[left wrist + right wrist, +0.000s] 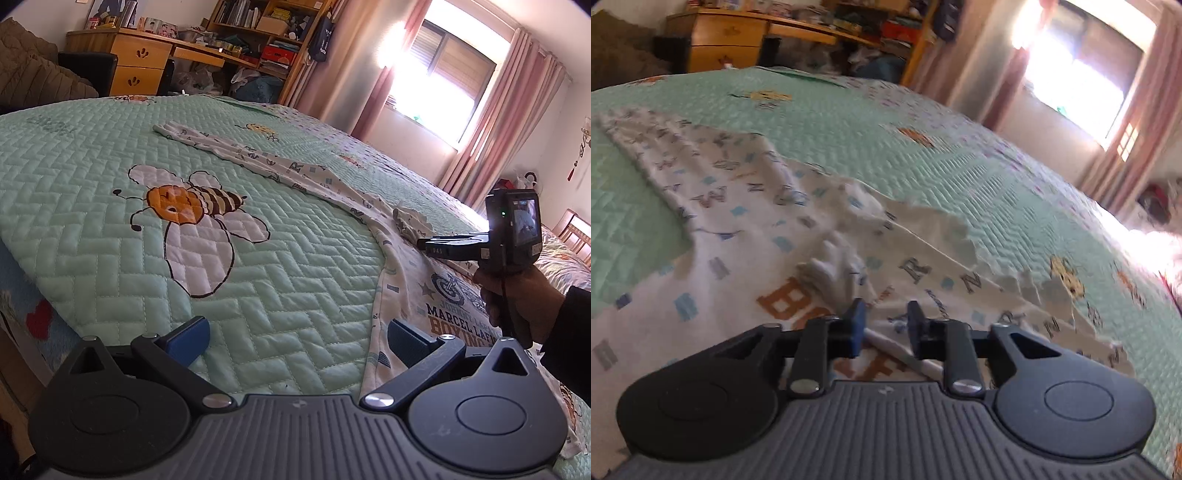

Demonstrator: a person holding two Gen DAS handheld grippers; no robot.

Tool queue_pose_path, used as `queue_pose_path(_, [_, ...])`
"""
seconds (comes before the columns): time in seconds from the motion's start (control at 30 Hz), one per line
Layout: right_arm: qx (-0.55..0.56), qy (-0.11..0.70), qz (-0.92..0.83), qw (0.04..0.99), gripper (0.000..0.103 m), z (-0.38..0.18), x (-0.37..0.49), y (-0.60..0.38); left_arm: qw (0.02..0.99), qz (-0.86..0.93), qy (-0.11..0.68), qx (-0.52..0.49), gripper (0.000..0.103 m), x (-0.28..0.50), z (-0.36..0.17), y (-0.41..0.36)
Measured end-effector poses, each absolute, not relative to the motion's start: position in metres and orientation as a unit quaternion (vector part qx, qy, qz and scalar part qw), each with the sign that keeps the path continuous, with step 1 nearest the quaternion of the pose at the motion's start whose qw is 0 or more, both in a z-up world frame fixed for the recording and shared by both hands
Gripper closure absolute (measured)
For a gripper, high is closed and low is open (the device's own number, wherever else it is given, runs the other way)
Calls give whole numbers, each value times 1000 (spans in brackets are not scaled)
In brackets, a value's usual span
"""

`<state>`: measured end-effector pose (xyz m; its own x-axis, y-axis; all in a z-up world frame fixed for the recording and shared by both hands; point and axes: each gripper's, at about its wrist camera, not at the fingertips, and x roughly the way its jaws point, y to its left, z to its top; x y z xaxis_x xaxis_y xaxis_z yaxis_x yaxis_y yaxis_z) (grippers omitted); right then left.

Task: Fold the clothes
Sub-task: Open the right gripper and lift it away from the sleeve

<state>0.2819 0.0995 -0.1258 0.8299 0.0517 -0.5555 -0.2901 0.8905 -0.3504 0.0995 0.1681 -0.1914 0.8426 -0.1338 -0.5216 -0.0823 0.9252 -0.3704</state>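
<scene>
Blurrily, right gripper (886, 317) slightly parted over printed shirt (746, 229), nothing visibly pinched; left gripper (295, 336) wide apart.

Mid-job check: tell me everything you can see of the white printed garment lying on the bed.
The white long-sleeved cotton-looking top, printed with scattered letters and small blue blocks, bears a motorcycle graphic and "BOXING" lettering. It lies on the green quilted bedspread, one sleeve stretched flat toward the far side. The fabric near the right gripper is rumpled into a raised fold; a hem edge passes between its parted jaws, unpinched. The left gripper hovers open at the garment's edge.
</scene>
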Motion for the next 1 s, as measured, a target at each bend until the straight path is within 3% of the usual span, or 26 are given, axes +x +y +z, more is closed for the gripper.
queue_pose_path(0.03, [-221, 261, 95, 935, 68, -122, 276, 99, 940, -13, 281, -191, 1, 100, -191, 168])
queue_pose_path(0.1, [-201, 244, 47, 948, 47, -114, 276, 79, 941, -14, 281, -190, 1, 99, -191, 168])
queue_pose_path(0.13, [-186, 245, 17, 951, 45, -112, 279, 63, 940, -15, 280, -193, 1, 99, -191, 168])
queue_pose_path(0.3, [14, 317, -75, 946, 45, -116, 275, -57, 940, -15, 280, -195, 1, 100, -192, 169])
queue_pose_path(0.47, [187, 308, -155, 920, 46, -133, 205, -153, 941, -13, 280, -191, 1, 100, -192, 167])
queue_pose_path(0.67, [234, 253, -150, 927, 45, -121, 179, -162, 942, -9, 283, -180, 1, 100, -191, 164])
queue_pose_path(0.83, [233, 279, -125, 923, 42, -122, 209, -155, 942, -9, 283, -181, 1, 100, -191, 164])
queue_pose_path(0.9, [196, 303, -187, 914, 44, -124, 215, -151, 942, -10, 282, -182, 1, 99, -191, 164])
queue_pose_path(1.0, [149, 262, -164, 939, 42, -108, 213, -123, 942, -9, 284, -177, 1, 100, -192, 163])
